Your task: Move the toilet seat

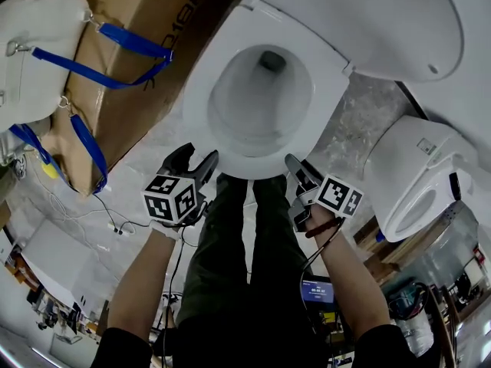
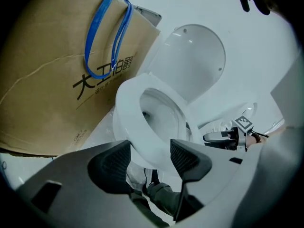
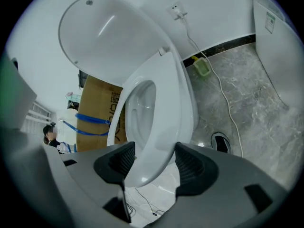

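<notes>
The white toilet seat (image 1: 244,162) lies down over the bowl, and the lid (image 1: 368,21) stands raised behind it. My left gripper (image 1: 198,158) is at the seat's front left edge. In the left gripper view it (image 2: 149,158) is open, and the seat (image 2: 124,108) has its front rim just beyond the gap. My right gripper (image 1: 296,176) is at the seat's front right edge. In the right gripper view it (image 3: 153,163) is open, with the front rim of the seat (image 3: 166,113) reaching in between the jaws. The lid (image 3: 109,37) rises above.
A cardboard box (image 1: 146,60) with blue straps leans left of the toilet, beside a white bag (image 1: 31,52). A second toilet (image 1: 418,175) stands to the right. Cables (image 1: 84,217) trail over the floor. A floor drain (image 3: 221,141) and a power cord (image 3: 223,94) lie on the grey marble floor.
</notes>
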Action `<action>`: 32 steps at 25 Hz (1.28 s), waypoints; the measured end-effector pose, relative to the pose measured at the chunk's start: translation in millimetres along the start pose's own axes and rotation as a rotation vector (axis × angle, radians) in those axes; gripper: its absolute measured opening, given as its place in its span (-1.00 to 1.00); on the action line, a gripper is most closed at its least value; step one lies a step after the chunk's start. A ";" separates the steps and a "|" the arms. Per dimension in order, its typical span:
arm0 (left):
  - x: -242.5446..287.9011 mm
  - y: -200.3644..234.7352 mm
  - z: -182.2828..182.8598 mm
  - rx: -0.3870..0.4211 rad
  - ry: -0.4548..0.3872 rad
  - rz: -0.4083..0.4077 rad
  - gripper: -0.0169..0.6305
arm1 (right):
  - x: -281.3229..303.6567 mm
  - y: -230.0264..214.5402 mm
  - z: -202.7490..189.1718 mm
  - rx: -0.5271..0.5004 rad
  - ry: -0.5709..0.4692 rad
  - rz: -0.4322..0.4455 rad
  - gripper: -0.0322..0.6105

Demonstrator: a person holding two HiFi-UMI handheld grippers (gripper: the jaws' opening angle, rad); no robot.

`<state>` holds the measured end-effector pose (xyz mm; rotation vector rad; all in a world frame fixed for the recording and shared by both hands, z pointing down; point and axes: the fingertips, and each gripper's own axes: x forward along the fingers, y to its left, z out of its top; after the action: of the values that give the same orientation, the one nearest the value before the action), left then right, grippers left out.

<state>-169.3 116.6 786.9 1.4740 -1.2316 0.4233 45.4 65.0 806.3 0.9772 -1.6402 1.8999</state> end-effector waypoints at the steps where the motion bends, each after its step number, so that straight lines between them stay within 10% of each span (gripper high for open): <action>1: -4.6 -3.2 3.0 0.002 -0.008 0.001 -0.16 | -3.9 3.2 1.0 0.008 -0.006 0.004 -0.07; 32: -99.1 -108.2 116.4 0.028 -0.207 -0.062 -0.16 | -130.9 100.6 37.4 0.007 -0.157 0.110 -0.07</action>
<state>-157.5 42.1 615.4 1.6068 -1.3425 0.2511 66.0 23.8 643.4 1.0838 -1.8108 1.9436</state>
